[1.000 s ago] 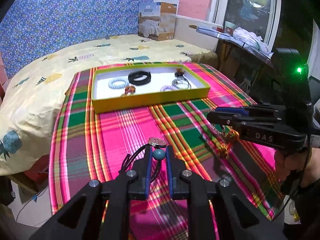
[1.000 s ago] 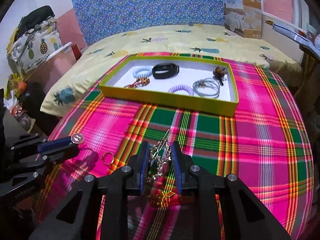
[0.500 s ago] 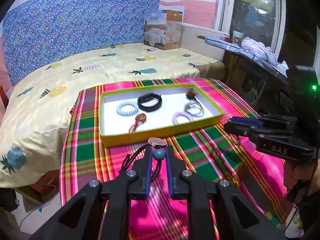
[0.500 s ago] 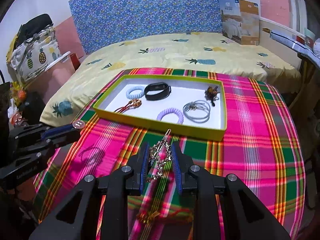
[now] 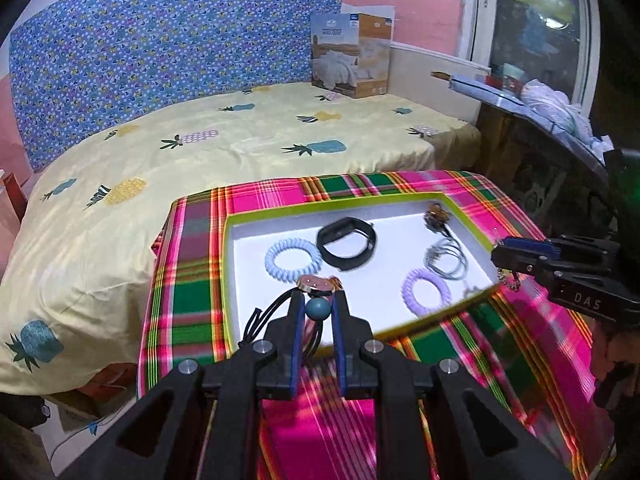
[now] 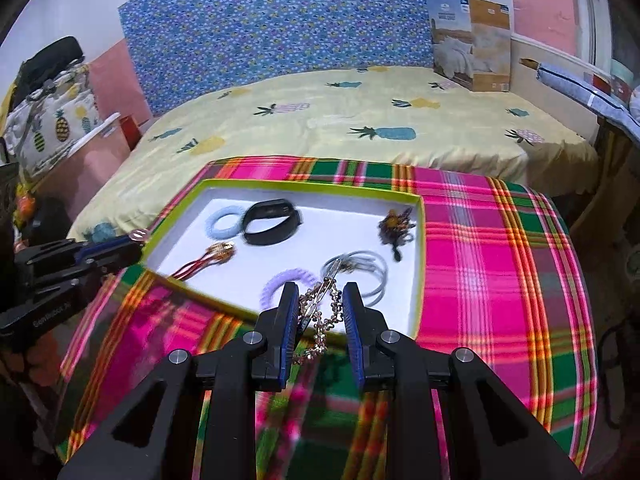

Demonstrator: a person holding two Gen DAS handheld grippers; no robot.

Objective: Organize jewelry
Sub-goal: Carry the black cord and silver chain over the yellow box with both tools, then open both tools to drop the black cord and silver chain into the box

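Grippers both loaded: your left gripper [image 5: 316, 308] clamps black cord necklace with teal bead [image 5: 318, 309]; right gripper [image 6: 320, 304] pinches gold chain clip [image 6: 320, 308] above yellow-rimmed white tray [image 6: 418, 280].

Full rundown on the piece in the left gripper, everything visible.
The black cord necklace is pinched in the left gripper, whose blue-padded fingers clamp a round teal bead. Just past the bead sits a flat, shiny metal disc pendant with a pinkish sheen. Thin black cords loop out to the left of the fingers and hang slack. It is held in the air over the near edge of the yellow-green tray. Nothing but the fingers visibly touches it.
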